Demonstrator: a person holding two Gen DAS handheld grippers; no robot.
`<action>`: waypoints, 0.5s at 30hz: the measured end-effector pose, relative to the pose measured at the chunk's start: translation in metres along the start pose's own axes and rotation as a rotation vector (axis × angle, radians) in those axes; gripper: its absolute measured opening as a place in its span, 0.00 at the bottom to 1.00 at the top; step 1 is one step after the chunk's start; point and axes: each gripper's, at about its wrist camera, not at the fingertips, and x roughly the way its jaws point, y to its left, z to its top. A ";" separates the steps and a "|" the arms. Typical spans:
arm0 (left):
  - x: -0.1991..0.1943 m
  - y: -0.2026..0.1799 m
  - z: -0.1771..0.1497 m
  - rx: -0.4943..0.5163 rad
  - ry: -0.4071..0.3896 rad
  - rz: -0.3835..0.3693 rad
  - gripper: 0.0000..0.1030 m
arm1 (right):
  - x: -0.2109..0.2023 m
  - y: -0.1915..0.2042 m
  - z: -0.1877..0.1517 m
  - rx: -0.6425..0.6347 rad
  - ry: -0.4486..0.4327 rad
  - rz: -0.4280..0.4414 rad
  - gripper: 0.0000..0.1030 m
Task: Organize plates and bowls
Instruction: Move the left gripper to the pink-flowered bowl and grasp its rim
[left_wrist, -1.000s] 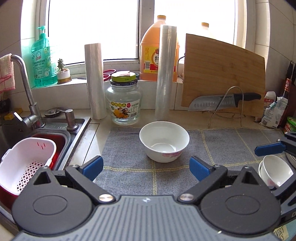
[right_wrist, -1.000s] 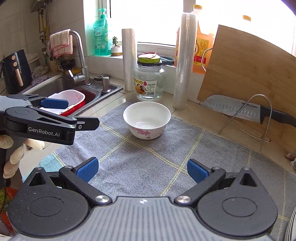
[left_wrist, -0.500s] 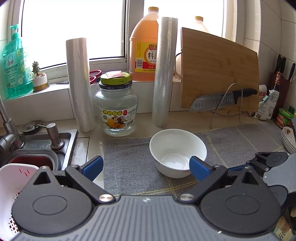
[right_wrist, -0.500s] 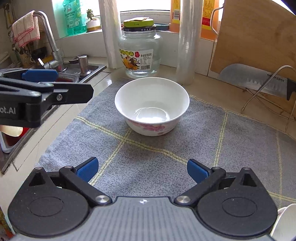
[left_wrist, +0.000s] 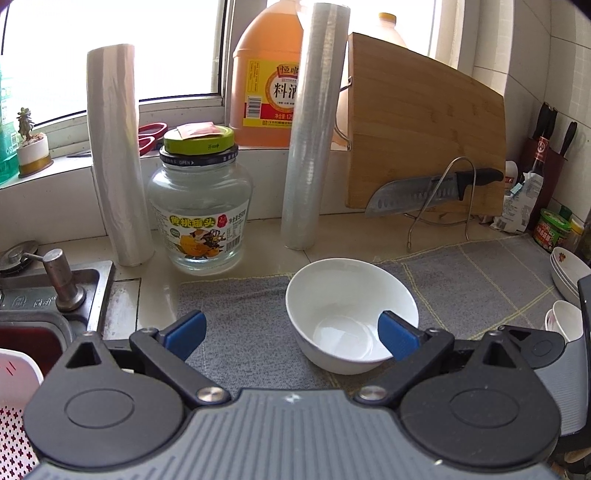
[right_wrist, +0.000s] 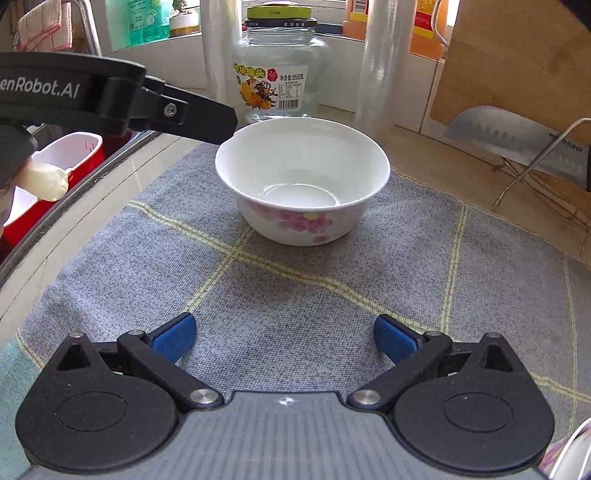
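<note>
left tool (left_wrist: 291, 334) nearer the bowl (left_wrist: 351, 317) (empty inside).

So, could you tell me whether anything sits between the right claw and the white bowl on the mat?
Nothing visible does. Only bare grey mat lies between the open right claw and the bowl. The left claw reaches the bowl's far-left rim, off that path.

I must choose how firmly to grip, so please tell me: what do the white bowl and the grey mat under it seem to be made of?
The white bowl looks like glazed ceramic or porcelain: glossy, with highlights inside and a pink flower print on the outer wall. The grey mat looks like woven fabric: matte, with visible weave and thin yellow grid lines.
</note>
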 end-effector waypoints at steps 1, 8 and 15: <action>0.002 0.000 0.001 -0.001 0.002 -0.006 0.96 | -0.001 -0.002 -0.001 -0.006 0.000 0.007 1.00; 0.021 0.000 0.008 0.006 0.016 -0.066 0.96 | -0.002 0.000 -0.010 -0.029 -0.054 -0.001 1.00; 0.033 0.003 0.013 0.007 0.031 -0.108 0.96 | -0.003 0.002 -0.014 0.001 -0.088 -0.026 1.00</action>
